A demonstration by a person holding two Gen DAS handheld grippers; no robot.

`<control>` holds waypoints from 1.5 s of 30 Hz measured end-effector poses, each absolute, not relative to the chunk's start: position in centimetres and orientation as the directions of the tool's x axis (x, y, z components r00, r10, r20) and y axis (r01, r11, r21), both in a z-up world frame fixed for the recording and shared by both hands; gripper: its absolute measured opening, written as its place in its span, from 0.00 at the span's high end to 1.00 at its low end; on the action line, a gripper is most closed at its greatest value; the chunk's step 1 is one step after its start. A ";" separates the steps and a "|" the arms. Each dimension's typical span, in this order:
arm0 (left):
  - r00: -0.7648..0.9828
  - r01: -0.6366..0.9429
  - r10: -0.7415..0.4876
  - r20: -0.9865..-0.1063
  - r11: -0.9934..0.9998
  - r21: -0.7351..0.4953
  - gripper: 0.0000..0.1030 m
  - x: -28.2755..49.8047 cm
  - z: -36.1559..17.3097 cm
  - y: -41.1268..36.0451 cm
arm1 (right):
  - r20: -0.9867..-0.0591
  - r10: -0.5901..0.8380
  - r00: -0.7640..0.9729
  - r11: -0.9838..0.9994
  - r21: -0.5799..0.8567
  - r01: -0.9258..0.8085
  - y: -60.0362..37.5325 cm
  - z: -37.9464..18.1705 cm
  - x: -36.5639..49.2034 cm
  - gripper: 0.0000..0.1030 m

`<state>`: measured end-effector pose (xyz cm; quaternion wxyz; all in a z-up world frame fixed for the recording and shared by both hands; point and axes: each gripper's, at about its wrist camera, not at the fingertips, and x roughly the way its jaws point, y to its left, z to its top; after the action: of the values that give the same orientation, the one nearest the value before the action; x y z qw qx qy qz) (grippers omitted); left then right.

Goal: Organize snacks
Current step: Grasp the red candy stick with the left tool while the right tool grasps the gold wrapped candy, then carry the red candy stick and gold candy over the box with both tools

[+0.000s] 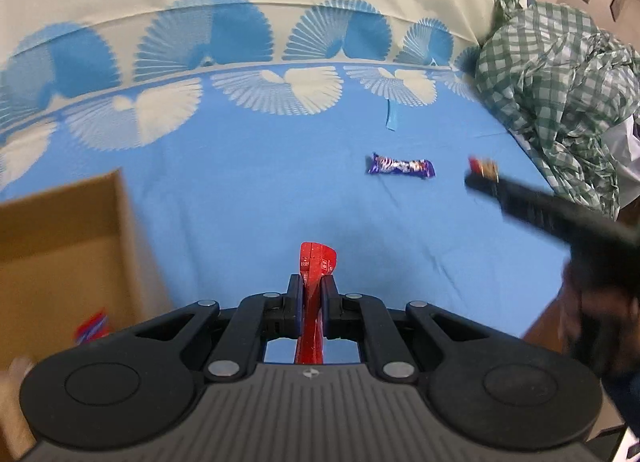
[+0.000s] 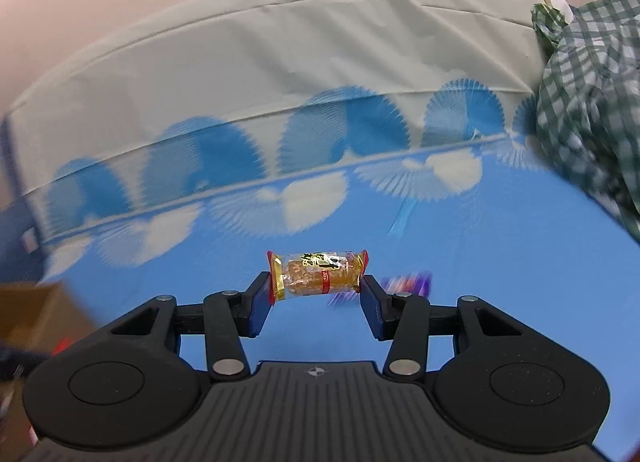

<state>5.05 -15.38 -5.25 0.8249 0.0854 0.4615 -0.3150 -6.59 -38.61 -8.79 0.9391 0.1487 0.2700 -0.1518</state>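
My left gripper (image 1: pixel 311 298) is clamped tight on a red wrapper (image 1: pixel 314 262), held edge-on above the blue cloth (image 1: pixel 248 190). My right gripper (image 2: pixel 316 296) stands part open, its pads pressing the ends of a clear-wrapped yellow snack (image 2: pixel 318 273) held crosswise. A purple bar (image 1: pixel 401 166) lies on the cloth, far right of centre. A box (image 1: pixel 60 246) sits near left, with a red-blue packet (image 1: pixel 93 327) inside. Checked fabric (image 1: pixel 560 82) is heaped far right.

In the left wrist view, a cardboard box (image 1: pixel 60 246) is sitting on the tabletop (image 1: pixel 240 190) at the left, with a snack packet (image 1: pixel 93 327) lying in it. A chocolate bar (image 1: pixel 401 166) is lying right of centre, and crumpled checked cloth (image 1: pixel 560 82) is lying behind it at the right edge.
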 end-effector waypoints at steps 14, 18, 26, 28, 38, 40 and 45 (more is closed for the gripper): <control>0.549 0.411 -0.338 -0.764 0.905 -0.105 0.91 -10.3 1.4 2.5 | -0.551 0.051 0.833 0.963 0.249 0.105 -17.9 -3.2 -18.7 0.52; 0.579 0.367 -0.319 -0.751 0.924 -0.109 0.91 -13.8 1.7 5.9 | -0.530 0.110 0.841 0.967 0.253 0.033 -14.0 -2.4 -21.0 0.52; 0.608 0.336 -0.346 -0.714 0.928 -0.164 0.91 -19.0 1.7 9.7 | -0.507 0.140 0.851 0.981 0.189 -0.049 -9.4 -1.1 -24.5 0.52; 0.624 0.337 -0.354 -0.696 0.926 -0.169 0.91 -19.6 2.1 10.2 | -0.498 0.131 0.857 0.984 0.172 -0.050 -9.0 -0.6 -25.2 0.52; 0.656 0.356 -0.384 -0.649 0.917 -0.183 0.91 -21.2 3.1 11.0 | -0.485 0.115 0.867 0.990 0.131 -0.058 -8.2 0.0 -25.7 0.52; 0.656 0.353 -0.385 -0.649 0.917 -0.187 0.91 -21.2 3.1 11.1 | -0.487 0.115 0.866 0.990 0.126 -0.061 -8.0 0.0 -25.7 0.52; 0.653 0.353 -0.387 -0.651 0.916 -0.191 0.91 -21.0 2.9 11.3 | -0.492 0.116 0.863 0.990 0.124 -0.062 -7.9 -0.1 -25.6 0.52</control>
<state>-21.03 11.31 2.93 0.9089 -0.0235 0.3633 -0.2036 -25.63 -7.90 -0.12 0.9637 0.0520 0.2576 0.0461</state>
